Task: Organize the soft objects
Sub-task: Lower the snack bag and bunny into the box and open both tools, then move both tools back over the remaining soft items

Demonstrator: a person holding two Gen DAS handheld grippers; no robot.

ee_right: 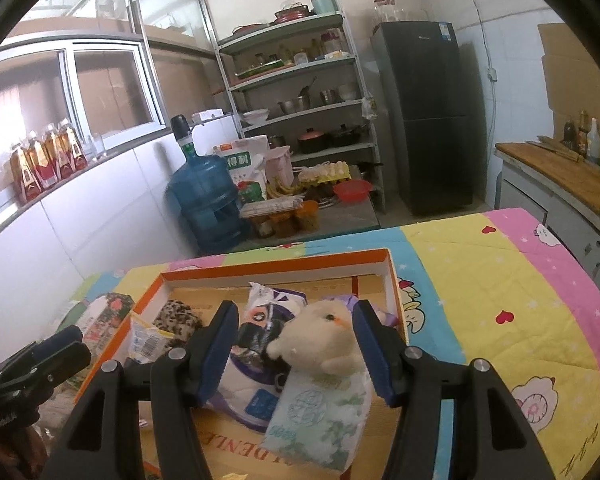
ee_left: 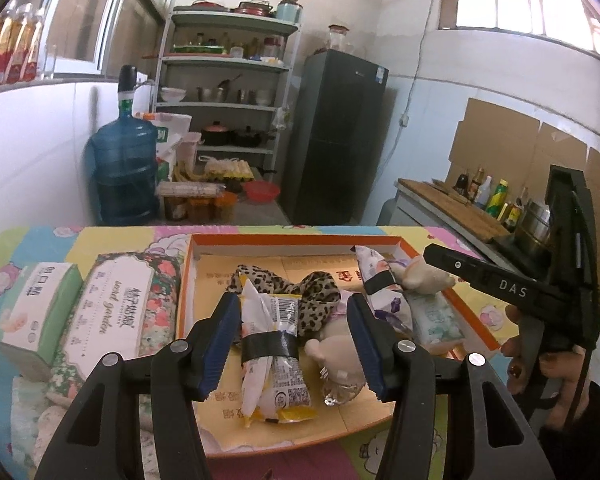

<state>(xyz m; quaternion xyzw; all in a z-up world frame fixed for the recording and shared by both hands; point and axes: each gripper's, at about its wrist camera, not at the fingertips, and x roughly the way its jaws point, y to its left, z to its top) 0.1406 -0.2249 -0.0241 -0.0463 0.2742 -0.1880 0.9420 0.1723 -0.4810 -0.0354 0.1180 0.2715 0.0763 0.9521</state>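
— Orange-rimmed box [ee_left: 452, 300] fills the middle of both views, lying on a cartoon-print quilt [ee_right: 500, 280]. What's inside it?

— At lower centre of the left wrist view, a yellow-and-white packet [ee_left: 274, 360] bound with black tape sits between the fingers of the left gripper [ee_left: 294, 344]. Those fingers are spread wide and hang over it; whether they touch anything, I cannot tell. A leopard-print cloth [ee_left: 316, 292] lies just behind the packet, and a small pale plush [ee_left: 332, 346] sits beside it, to the right.

— And the right gripper?

— Its fingers are spread too. In the right wrist view the right gripper [ee_right: 296, 350] frames a cream plush toy [ee_right: 324, 340], which rests on a green-patterned tissue pack [ee_right: 320, 416]. A purple-and-white pouch [ee_right: 256, 344] lies to the left of the toy, touching it. The pads appear apart from the toy.

— Anything outside the box?

— At lower left of the left wrist view, a floral tissue pack [ee_left: 116, 312] lies beside the box, and a green-and-white carton [ee_left: 36, 312] stands just left of that
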